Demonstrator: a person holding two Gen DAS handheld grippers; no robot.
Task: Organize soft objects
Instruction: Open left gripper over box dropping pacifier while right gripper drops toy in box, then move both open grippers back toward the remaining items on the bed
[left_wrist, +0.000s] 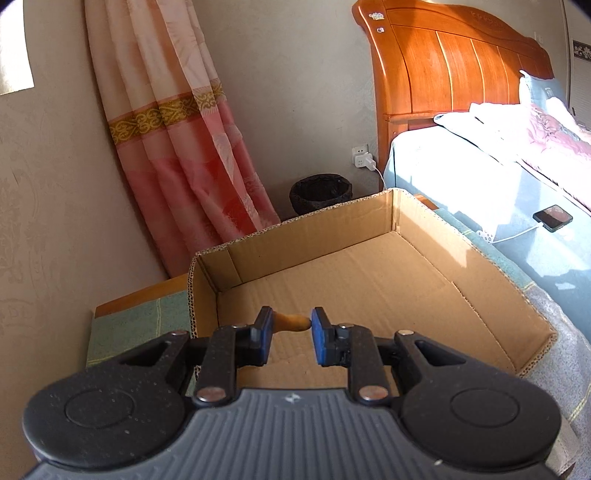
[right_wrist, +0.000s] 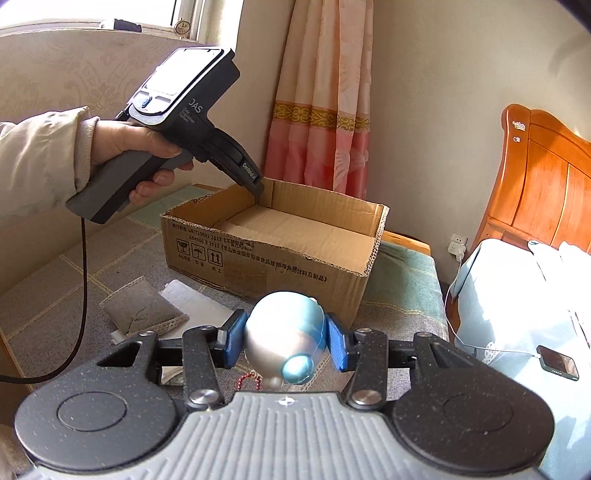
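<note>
Our left claw (left_wrist: 290, 338) hangs over the near left corner of the box (left_wrist: 491, 266), jaws part open; a small orange thing (left_wrist: 291, 321) shows between the pads, and we cannot tell whether it is gripped or lying on the box floor. We should clear it fully before lifting away. A grey pouch (right_wrist: 144, 312) lies on the cloth-covered worktop (right_wrist: 55, 295), left of the box front. Our right claw (right_wrist: 286, 341) is closed on the blue-and-white toy (right_wrist: 284, 332), just before the box front. We should carry it over the wall, lower it well inside, then release.
</note>
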